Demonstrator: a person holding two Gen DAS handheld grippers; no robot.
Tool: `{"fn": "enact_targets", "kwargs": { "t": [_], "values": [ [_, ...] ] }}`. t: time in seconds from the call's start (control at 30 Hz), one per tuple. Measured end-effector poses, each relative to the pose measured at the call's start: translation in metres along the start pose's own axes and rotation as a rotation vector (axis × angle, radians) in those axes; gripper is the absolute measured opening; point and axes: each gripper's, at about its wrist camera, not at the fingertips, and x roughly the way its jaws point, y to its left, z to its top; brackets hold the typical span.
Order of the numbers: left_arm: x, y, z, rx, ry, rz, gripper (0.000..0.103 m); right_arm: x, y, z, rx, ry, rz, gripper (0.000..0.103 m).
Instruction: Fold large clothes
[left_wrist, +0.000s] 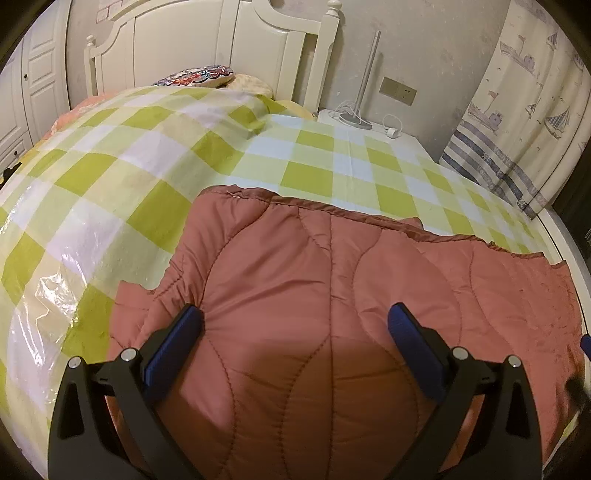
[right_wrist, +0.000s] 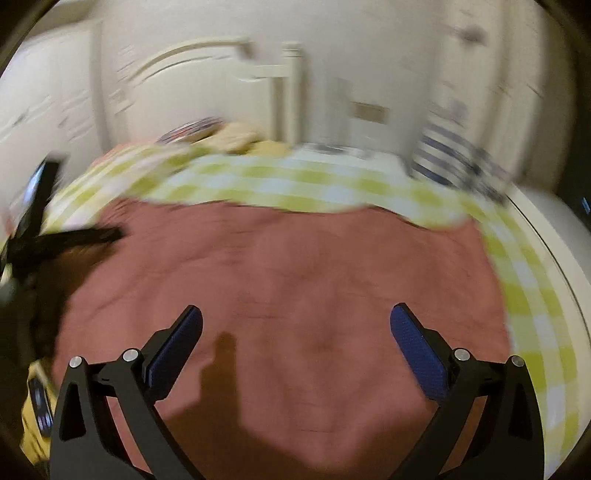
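Left fingers (left_wrist: 192, 325), right fingers (right_wrist: 190, 326) spread above quilted garment (left_wrist: 314, 295).

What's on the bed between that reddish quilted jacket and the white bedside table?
Only bare green-and-white checked bedsheet lies between the reddish quilted jacket and the white bedside table, seen clearly in the left wrist view.

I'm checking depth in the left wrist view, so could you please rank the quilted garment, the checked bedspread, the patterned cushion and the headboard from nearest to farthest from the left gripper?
From the left gripper:
1. Quilted garment, directly under the open fingers.
2. Checked bedspread, beyond and left of it.
3. Patterned cushion, at the bed's far end.
4. Headboard, behind the cushion, against the wall.
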Motion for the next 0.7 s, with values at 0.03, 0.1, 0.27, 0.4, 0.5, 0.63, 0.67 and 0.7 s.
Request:
{"fn": "enact_targets", "kwargs": {
  "t": [0.03, 0.1, 0.27, 0.4, 0.5, 0.63, 0.67, 0.7],
  "values": [
    [0.000, 0.000, 0.000, -0.001, -0.001, -0.001, 0.101, 0.006, 0.016, 0.001, -0.052, 0.019, 0.015, 0.098],
    [-0.001, 0.001, 0.000, -0.010, -0.009, -0.003, 0.101, 0.030, 0.035, -0.006, -0.114, 0.089, 0.030, 0.098],
    [-0.002, 0.004, -0.002, -0.024, -0.015, -0.013, 0.101, 0.040, 0.007, -0.008, -0.020, 0.150, 0.152, 0.098],
    [-0.002, 0.004, -0.001, -0.023, -0.015, -0.013, 0.101, 0.030, -0.023, 0.020, -0.003, 0.121, 0.076, 0.098],
    [-0.003, 0.004, -0.002, -0.027, -0.017, -0.017, 0.101, 0.043, -0.068, 0.035, 0.126, 0.109, 0.010, 0.098],
    [-0.003, 0.003, -0.001, -0.030, -0.017, -0.019, 0.101, 0.091, -0.123, 0.035, 0.259, 0.212, -0.037, 0.099],
    [-0.003, 0.005, -0.002, -0.030, -0.018, -0.019, 0.101, 0.101, -0.131, 0.031, 0.302, 0.232, 0.003, 0.099],
    [-0.003, 0.006, -0.001, -0.033, -0.015, -0.019, 0.101, 0.105, -0.133, 0.030, 0.320, 0.238, 0.016, 0.099]
  ]
}}
